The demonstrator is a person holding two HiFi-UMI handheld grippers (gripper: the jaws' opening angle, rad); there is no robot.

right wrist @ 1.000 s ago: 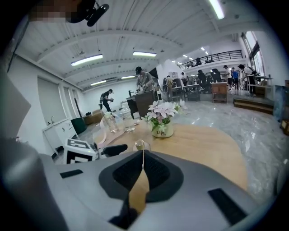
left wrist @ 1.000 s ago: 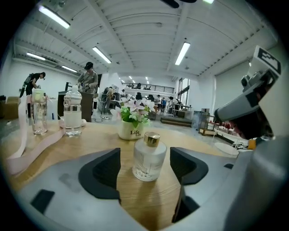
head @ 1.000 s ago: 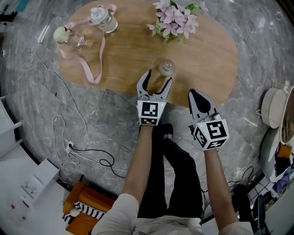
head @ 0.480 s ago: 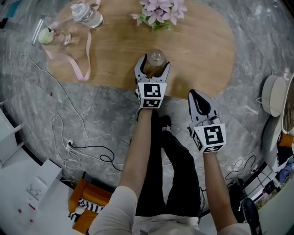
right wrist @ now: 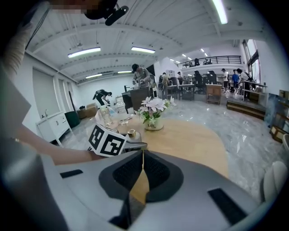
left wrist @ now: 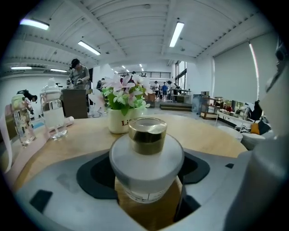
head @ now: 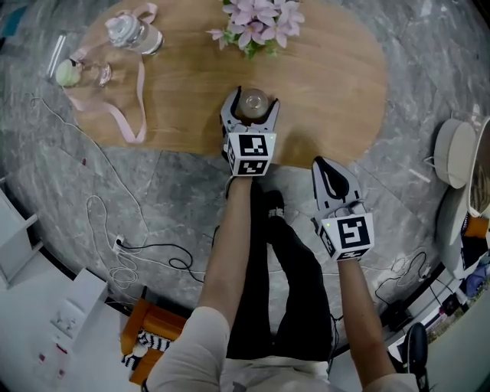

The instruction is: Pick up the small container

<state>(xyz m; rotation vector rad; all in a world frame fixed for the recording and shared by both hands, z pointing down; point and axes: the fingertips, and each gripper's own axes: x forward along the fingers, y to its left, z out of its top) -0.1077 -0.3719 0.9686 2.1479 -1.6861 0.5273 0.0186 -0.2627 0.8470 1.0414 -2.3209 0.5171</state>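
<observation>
The small container (head: pixel 253 103), a frosted white jar with a gold cap, stands on the oval wooden table (head: pixel 329 84) near its front edge. My left gripper (head: pixel 251 105) reaches over that edge, its jaws spread wide on either side of the jar. In the left gripper view the jar (left wrist: pixel 146 158) fills the gap between the two black pads (left wrist: pixel 97 173), upright, resting on the wood. My right gripper (head: pixel 328 164) hangs off the table over the grey floor, to the right and nearer to me. Its pads meet with nothing between them (right wrist: pixel 142 155).
A pot of pink flowers (head: pixel 256 19) stands behind the jar. At the far left of the table are a clear bottle (head: pixel 134 32), a glass with a green ball (head: pixel 76 73) and a pink ribbon (head: pixel 126 115). Cables (head: pixel 122 245) lie on the floor.
My left gripper has moved forward over the table edge, from just short of the jar to jaws on both sides of it. The right gripper has hardly moved.
</observation>
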